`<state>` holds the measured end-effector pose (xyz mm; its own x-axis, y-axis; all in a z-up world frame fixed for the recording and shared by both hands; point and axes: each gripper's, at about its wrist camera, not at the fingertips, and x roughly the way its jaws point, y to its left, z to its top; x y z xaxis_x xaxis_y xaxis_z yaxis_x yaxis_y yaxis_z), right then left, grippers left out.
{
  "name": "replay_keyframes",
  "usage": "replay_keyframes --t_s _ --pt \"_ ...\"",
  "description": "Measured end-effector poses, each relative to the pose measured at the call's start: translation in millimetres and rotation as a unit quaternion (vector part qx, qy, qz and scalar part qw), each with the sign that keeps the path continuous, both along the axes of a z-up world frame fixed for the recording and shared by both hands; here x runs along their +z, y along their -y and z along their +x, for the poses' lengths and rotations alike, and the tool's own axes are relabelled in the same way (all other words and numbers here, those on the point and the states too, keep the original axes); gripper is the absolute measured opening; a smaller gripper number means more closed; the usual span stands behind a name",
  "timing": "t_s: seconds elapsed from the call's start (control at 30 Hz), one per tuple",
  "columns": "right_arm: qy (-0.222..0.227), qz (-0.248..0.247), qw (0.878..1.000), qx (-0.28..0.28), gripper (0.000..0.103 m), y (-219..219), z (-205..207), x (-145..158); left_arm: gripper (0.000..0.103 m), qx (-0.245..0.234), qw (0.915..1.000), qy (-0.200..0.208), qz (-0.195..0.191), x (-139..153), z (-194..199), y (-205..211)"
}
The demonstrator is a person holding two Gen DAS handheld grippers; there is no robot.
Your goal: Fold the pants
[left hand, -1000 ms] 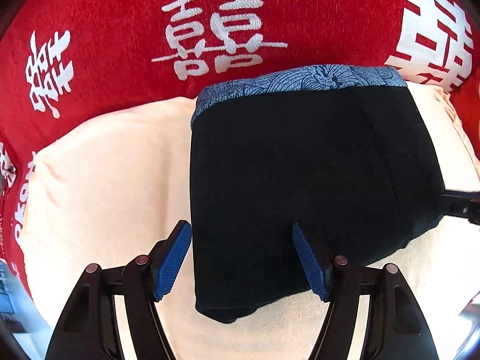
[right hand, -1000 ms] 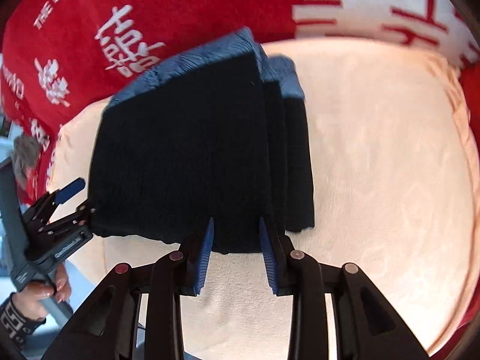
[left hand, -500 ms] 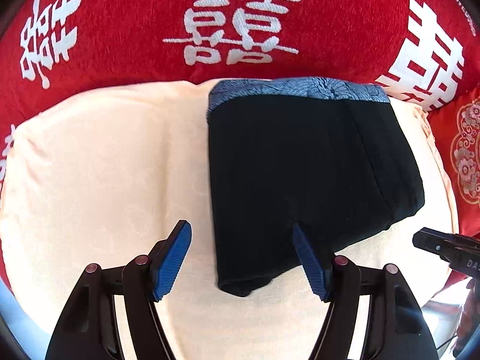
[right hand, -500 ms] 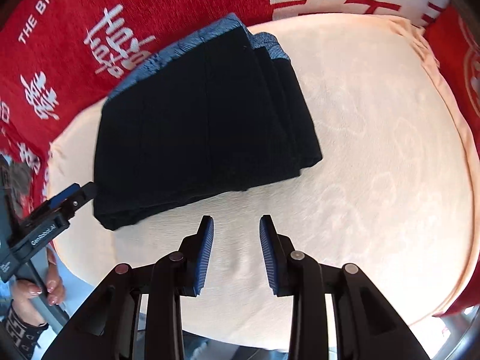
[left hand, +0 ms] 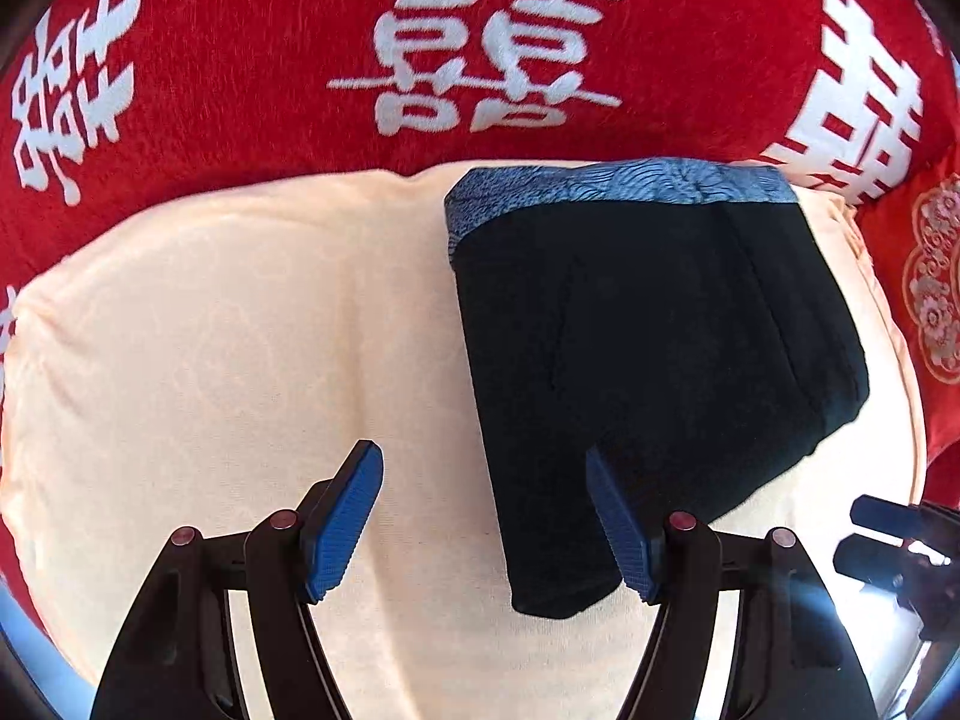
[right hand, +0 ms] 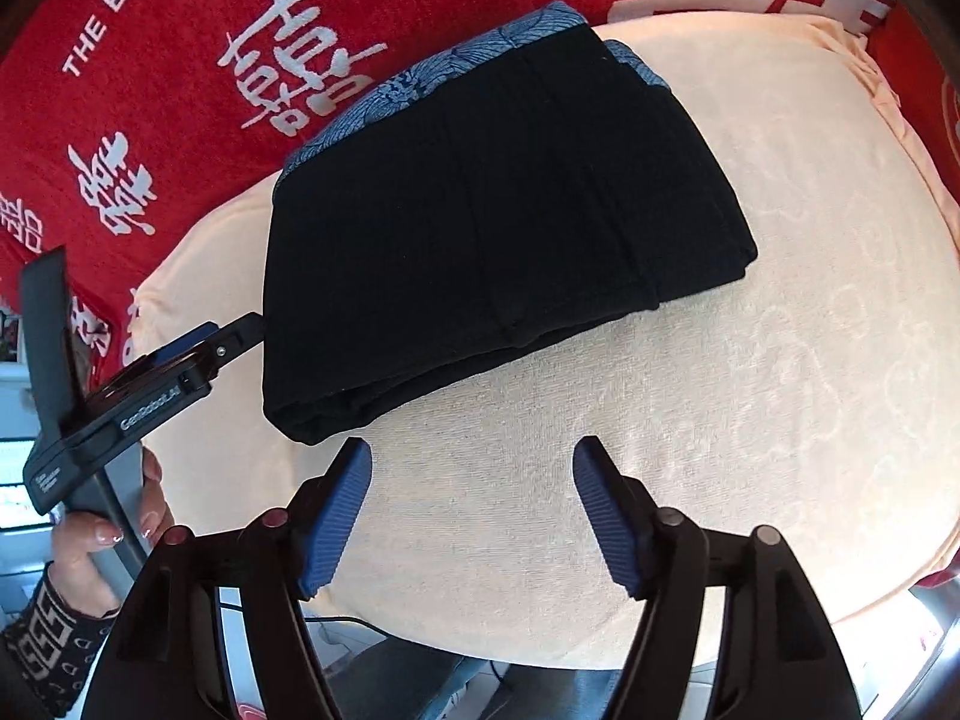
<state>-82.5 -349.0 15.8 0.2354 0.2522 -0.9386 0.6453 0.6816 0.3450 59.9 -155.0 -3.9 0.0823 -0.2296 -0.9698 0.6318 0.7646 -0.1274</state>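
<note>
The black pants (left hand: pixel 648 360) with a blue patterned waistband (left hand: pixel 618 189) lie folded into a thick rectangle on a cream cushion (left hand: pixel 240 348). They also show in the right wrist view (right hand: pixel 492 222). My left gripper (left hand: pixel 483 519) is open and empty, just above the pants' near corner, its right finger over the cloth. It appears from the side in the right wrist view (right hand: pixel 198 354). My right gripper (right hand: pixel 474 507) is open and empty, pulled back from the pants' near edge. Its tips show at the right edge of the left wrist view (left hand: pixel 870 534).
A red cloth with white characters (left hand: pixel 492 48) covers the backrest behind the cushion. A red patterned pillow (left hand: pixel 936 282) lies at the right. The cushion's front edge (right hand: pixel 540 654) drops off to the floor. A person's hand (right hand: pixel 102 534) holds the left gripper.
Both grippers have drawn back from the folded pants. The right gripper, narrowly open at the pants' edge before, has opened wide. The pants lie still.
</note>
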Motion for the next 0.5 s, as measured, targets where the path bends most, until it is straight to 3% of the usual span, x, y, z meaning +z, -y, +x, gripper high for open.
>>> replay_keyframes --t_s 0.17,0.5 --pt "0.008 -0.022 0.999 0.033 0.074 18.7 13.2 3.9 0.071 0.033 0.9994 -0.009 0.005 -2.3 6.4 0.7" --pt "0.012 -0.01 1.0 0.027 0.076 87.9 21.1 0.2 0.071 0.062 0.9979 -0.012 0.017 -7.8 20.1 15.8"
